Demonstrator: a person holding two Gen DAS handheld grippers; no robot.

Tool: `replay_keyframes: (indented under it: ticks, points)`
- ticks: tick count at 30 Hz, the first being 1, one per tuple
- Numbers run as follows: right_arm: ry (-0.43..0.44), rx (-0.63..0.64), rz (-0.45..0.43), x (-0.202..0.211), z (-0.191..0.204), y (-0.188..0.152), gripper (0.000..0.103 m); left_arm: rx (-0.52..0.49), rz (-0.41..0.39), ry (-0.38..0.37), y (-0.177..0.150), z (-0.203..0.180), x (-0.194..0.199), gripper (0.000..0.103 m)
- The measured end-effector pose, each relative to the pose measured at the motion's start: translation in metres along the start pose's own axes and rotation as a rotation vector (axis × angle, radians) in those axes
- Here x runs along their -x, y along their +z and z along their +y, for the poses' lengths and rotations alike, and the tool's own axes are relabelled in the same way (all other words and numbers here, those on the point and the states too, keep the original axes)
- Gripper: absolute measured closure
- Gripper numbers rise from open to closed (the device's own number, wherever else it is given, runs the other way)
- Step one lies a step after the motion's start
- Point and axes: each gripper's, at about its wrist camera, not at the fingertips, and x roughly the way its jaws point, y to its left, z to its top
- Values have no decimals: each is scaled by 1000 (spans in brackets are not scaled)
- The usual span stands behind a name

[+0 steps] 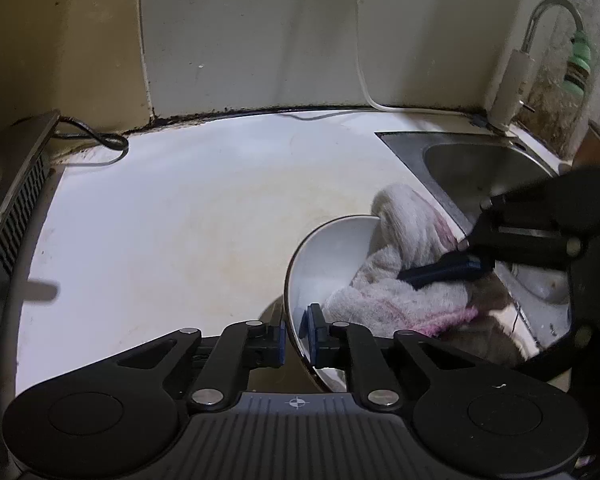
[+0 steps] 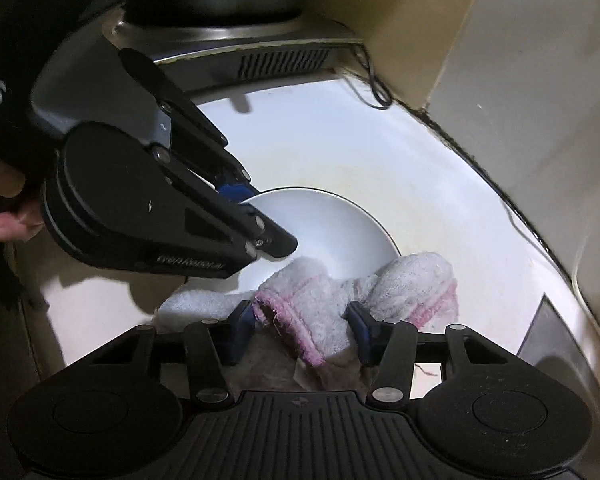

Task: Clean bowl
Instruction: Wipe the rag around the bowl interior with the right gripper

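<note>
A white bowl (image 1: 328,256) is tilted on the pale counter (image 1: 180,220) beside the sink. My left gripper (image 1: 296,316) is shut on the bowl's near rim, one pad inside and one outside. A white towel with pink stripes (image 1: 400,280) lies bunched in the bowl and over its right edge. My right gripper (image 2: 300,312) is shut on a thick fold of the towel (image 2: 312,312), just in front of the bowl (image 2: 332,232). The right wrist view shows the left gripper (image 2: 260,216) clamped on the rim from the left. The right gripper (image 1: 432,264) reaches in from the right in the left wrist view.
A steel sink (image 1: 480,176) with a curved tap (image 1: 540,40) lies to the right of the bowl. A stove with a vented side (image 1: 20,200) and a black cable (image 1: 100,140) stand at the counter's left end. A person's fingers (image 2: 8,216) hold the left gripper.
</note>
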Motion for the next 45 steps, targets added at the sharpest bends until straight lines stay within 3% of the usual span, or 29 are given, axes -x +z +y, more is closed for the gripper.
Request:
replay_keyframes:
  ticks: [5,7,11,13,16,20,22,23,25,29,31,33,35,37,41,45]
  points:
    - [-90,18,-67,-4,23,-11,49,-1,-8,8,1,-1,10,93]
    - [-132,33,-71,-6,35,-12,58,-32,-22,18,-3,-8,16,93]
    - [-197,-56,-110,2,42,-18,82,-71,-41,30,-7,-16,21,93]
    - [-220,-127,-149,13,37,-19,84,-85,-40,37,-9,-18,20,93]
    - [-187,-58,-139,5,37,-6,84,-88,-42,34,-9,-16,18,93]
    - [-87,116,-31,-7,40,-1,84,-55,-27,18,-5,-8,14,92]
    - [-82,165,11,-4,34,2,84,-45,-10,-1,-5,-6,9,91]
    - [-123,193,26,-1,32,4,84,-45,-5,-3,-5,-6,7,89]
    - [-175,167,16,4,24,11,84,-46,17,-14,-6,-6,0,86]
    - [-151,79,-28,-3,14,24,84,-38,32,-35,-4,0,-7,84]
    - [-95,76,-13,-9,9,30,85,-54,23,-23,-3,2,-10,85]
    - [67,41,46,-17,-8,36,85,-47,22,-26,-2,4,-11,85]
    - [162,53,109,-23,-16,41,85,-19,27,-39,0,6,-13,86]
    - [200,80,171,-23,-18,45,85,6,35,-53,2,9,-15,86]
    - [143,207,270,-11,-17,52,85,43,71,-98,5,13,-18,88]
    - [117,199,302,-4,-23,62,85,5,128,-125,5,9,-16,84]
